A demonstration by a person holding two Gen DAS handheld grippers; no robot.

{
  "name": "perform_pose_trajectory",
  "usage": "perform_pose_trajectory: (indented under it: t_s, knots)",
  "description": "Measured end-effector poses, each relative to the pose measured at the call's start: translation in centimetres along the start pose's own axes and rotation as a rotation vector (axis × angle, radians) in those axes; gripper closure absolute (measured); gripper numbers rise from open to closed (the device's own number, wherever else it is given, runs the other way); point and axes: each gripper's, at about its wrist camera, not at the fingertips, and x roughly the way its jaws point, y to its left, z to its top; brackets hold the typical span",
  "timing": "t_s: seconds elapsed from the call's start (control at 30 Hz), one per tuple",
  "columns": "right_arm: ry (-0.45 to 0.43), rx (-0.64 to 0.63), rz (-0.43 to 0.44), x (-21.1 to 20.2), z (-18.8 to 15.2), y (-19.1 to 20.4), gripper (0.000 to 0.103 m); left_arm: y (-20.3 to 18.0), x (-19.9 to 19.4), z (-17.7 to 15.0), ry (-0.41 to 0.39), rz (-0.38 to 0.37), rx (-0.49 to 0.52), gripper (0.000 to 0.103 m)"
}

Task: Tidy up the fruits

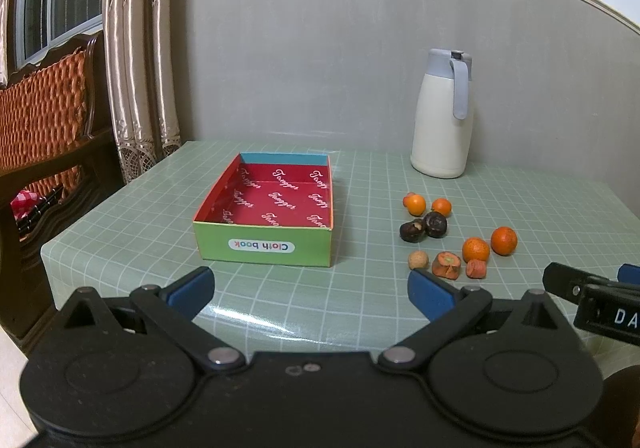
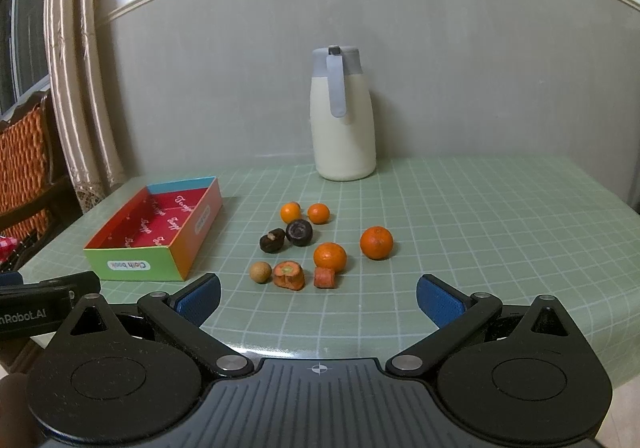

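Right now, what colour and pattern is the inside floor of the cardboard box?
Red with white cursive lettering repeated across the box floor; clearest in the left wrist view.

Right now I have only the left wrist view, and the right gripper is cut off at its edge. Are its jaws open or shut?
Observer: Open. The right wrist view shows the right gripper with its jaws spread wide and nothing between them.
Operator: And the side of the box that faces the fruit? I see only its green end and the red inside.
Observer: That outer wall of the box is orange and carries a small white label.
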Motion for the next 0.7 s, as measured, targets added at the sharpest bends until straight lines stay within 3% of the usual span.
perform_pose_trajectory:
  t_s: [0.7]
  knots:
    - [-0.007,0.012,-0.012,0.60,-0.11,-0.69,0.000,-0.50,0.65,-0.04,-0.007,-0.015,0.043,0.006]
